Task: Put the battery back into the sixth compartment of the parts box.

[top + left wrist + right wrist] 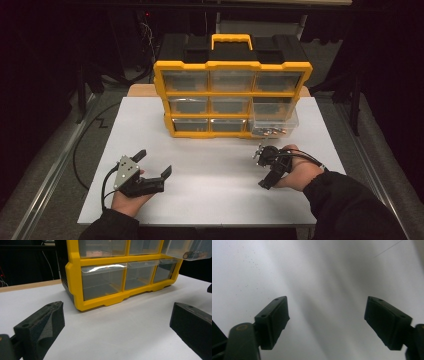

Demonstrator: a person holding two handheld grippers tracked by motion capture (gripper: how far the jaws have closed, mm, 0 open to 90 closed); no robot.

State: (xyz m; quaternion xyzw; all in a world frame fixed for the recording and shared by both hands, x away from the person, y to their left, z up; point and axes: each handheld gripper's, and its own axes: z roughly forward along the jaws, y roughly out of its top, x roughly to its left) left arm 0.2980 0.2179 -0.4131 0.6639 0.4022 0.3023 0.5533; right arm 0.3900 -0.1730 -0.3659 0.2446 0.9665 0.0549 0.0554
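A yellow organizer with several clear drawers stands at the back middle of the white table. Its right-hand drawer is pulled out and holds small metal parts. My left gripper rests at the front left, open, aimed at the organizer, with only bare table between its jaws. The left gripper view also catches the pulled-out drawer at top right. My right gripper hangs low over the table below that drawer, pointing down. In its own view the jaws stand wide apart over bare white tabletop.
A black cable runs along the floor left of the table. Dark stands and floor surround the table. A wooden strip shows behind the organizer's left side. White surface lies between the two grippers.
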